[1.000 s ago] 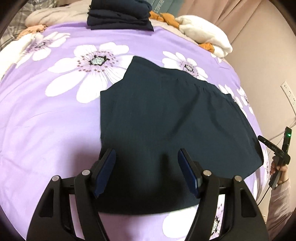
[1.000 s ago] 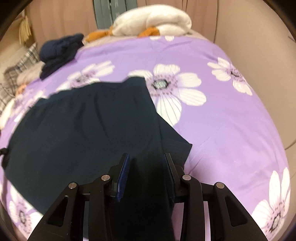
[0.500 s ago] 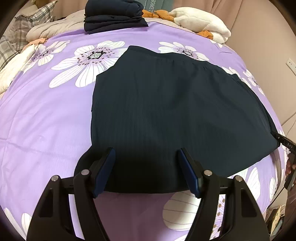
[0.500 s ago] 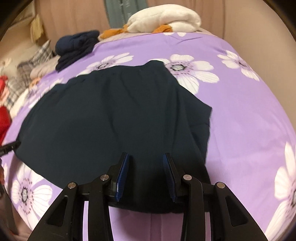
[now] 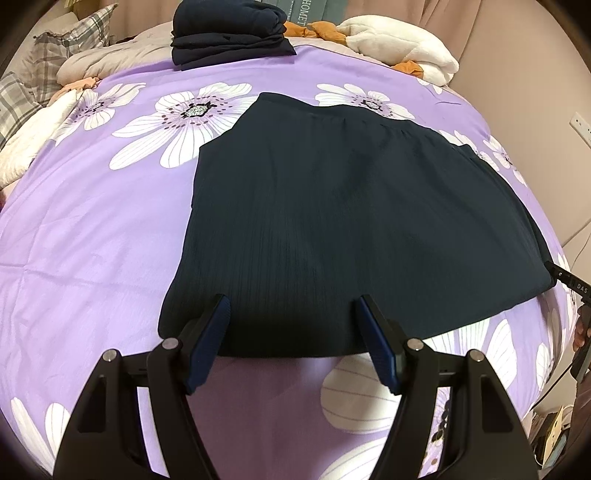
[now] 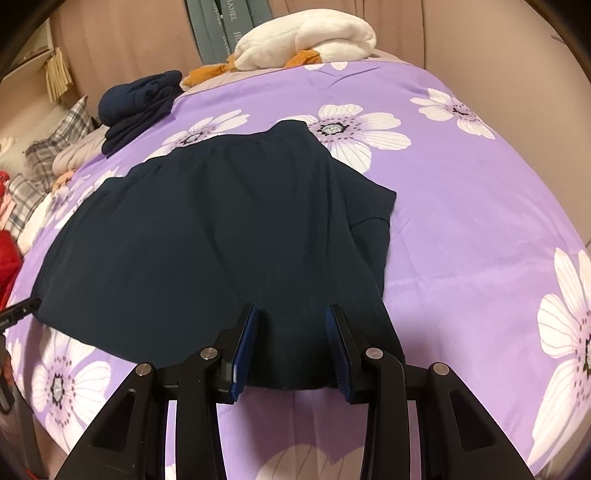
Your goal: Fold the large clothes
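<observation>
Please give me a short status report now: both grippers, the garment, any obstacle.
Left gripper open, empty. Right gripper open, empty. Dark navy ribbed garment flat on purple floral bedspread. Nothing in the way.

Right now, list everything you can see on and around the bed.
skirt: one, dark navy, spread flat mid-bed
folded pile: one, navy, far end of bed
bedspread: one, purple with white flowers, under everything
plush: one, white and orange, far end by the curtain
plaid pillow: one, grey check, far left corner
wall socket: one, white, right wall
left gripper: one, black with blue pads, open over skirt hem
right gripper: one, same, open over skirt hem
</observation>
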`<state>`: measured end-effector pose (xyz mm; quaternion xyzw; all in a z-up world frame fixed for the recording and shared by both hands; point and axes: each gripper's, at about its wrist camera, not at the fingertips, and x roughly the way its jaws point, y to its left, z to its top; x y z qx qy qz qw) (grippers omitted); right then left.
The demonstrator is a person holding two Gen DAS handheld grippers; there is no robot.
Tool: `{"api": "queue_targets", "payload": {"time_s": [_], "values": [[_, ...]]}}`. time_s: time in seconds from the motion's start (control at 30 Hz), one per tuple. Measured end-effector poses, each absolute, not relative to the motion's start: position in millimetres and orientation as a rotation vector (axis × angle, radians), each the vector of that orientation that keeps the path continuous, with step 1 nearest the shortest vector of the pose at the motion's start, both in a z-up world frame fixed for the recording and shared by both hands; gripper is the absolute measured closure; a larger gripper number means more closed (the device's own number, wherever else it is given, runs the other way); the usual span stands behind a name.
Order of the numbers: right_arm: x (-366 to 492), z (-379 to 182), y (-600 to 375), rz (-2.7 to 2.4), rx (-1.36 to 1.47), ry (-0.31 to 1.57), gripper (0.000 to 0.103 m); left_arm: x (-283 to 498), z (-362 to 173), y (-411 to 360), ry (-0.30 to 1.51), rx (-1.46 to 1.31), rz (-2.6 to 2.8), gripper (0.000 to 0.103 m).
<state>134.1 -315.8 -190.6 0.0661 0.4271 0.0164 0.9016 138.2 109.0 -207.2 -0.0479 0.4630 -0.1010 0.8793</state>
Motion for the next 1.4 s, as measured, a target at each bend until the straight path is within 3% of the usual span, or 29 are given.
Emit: {"api": "queue_targets", "payload": {"time_s": [0.37,0.6,0.93,1.4], "values": [[114,-175,-311,0.003,0.143,0.869,0.066,118,-186,92,0.920,-0.082,-0.218,0.033],[125,-155,-256,0.181,0.125,0.779,0.065,133,-169,48,0.872,-0.044,-0.261,0.033],[176,-179,-185,0.252,0.056,0.778,0.064,161,-195,-6,0.910,-0.011,-0.286,0.032],[161,-199,-180,0.224,0.002,0.817,0.064,153,-210,-11,0.916,0.059,-0.272,0.030]]}}
